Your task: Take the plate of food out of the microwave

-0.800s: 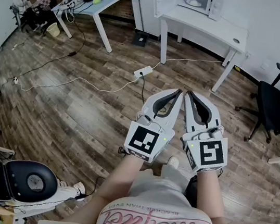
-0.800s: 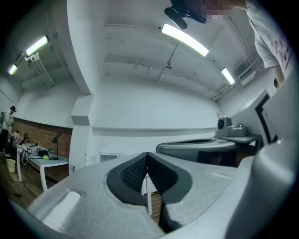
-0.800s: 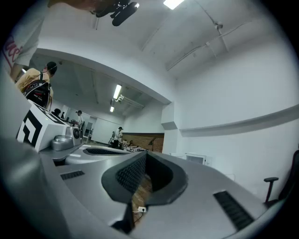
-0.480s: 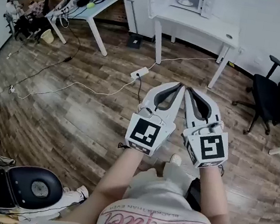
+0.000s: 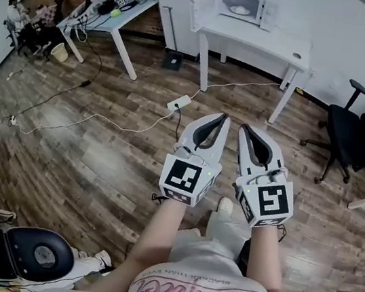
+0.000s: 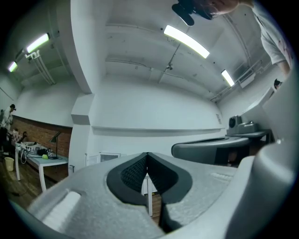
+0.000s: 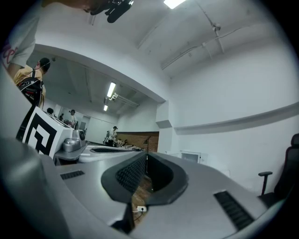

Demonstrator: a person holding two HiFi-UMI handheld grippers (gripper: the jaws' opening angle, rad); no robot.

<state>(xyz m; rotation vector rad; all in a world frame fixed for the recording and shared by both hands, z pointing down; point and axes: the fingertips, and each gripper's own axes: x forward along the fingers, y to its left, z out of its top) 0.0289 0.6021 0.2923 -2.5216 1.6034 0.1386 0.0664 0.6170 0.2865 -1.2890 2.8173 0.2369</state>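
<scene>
The plate of food (image 5: 240, 9) sits in the open microwave (image 5: 267, 12) on the white table (image 5: 271, 43), straight ahead and well apart from the left gripper (image 5: 225, 117) and right gripper (image 5: 243, 128), both empty with fingers pressed together, neither plainly nearer.

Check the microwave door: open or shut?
Open. In the head view the microwave has its door swung out to the picture's left, and the plate of food shows inside.
</scene>
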